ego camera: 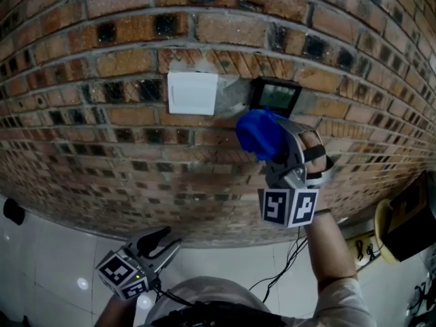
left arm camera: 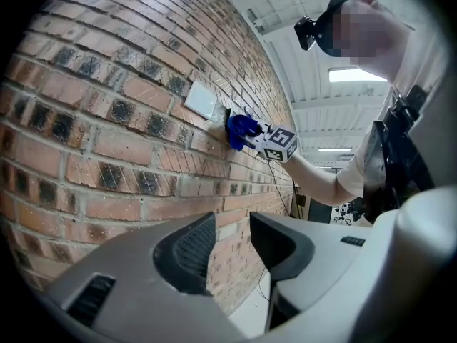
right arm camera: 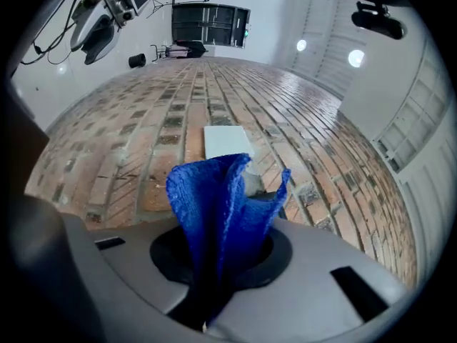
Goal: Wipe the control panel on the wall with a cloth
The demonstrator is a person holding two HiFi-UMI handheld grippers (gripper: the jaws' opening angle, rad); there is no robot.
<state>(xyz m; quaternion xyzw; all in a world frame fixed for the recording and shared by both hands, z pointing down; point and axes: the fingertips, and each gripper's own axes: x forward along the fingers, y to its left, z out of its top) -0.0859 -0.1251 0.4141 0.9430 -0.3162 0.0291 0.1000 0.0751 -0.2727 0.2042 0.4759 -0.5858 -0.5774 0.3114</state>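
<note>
On the brick wall [ego camera: 102, 135] the black control panel [ego camera: 275, 95] with a greenish screen is mounted just right of a white switch plate [ego camera: 193, 92]. My right gripper [ego camera: 278, 146] is shut on a bunched blue cloth [ego camera: 261, 132], held just below and slightly left of the panel, close to the bricks. In the right gripper view the cloth [right arm camera: 223, 199] stands up from the jaws of the right gripper [right arm camera: 218, 259] and hides most of the panel; the white plate [right arm camera: 227, 141] shows behind it. My left gripper [ego camera: 158, 241] hangs low at the left, open and empty [left arm camera: 232, 243].
A black cable [ego camera: 294, 249] dangles down the wall under my right arm. A yellow object [ego camera: 385, 231] and a dark box [ego camera: 411, 213] sit at the far right. A small black object [ego camera: 13, 211] lies on the white tiled floor [ego camera: 54, 257] at left.
</note>
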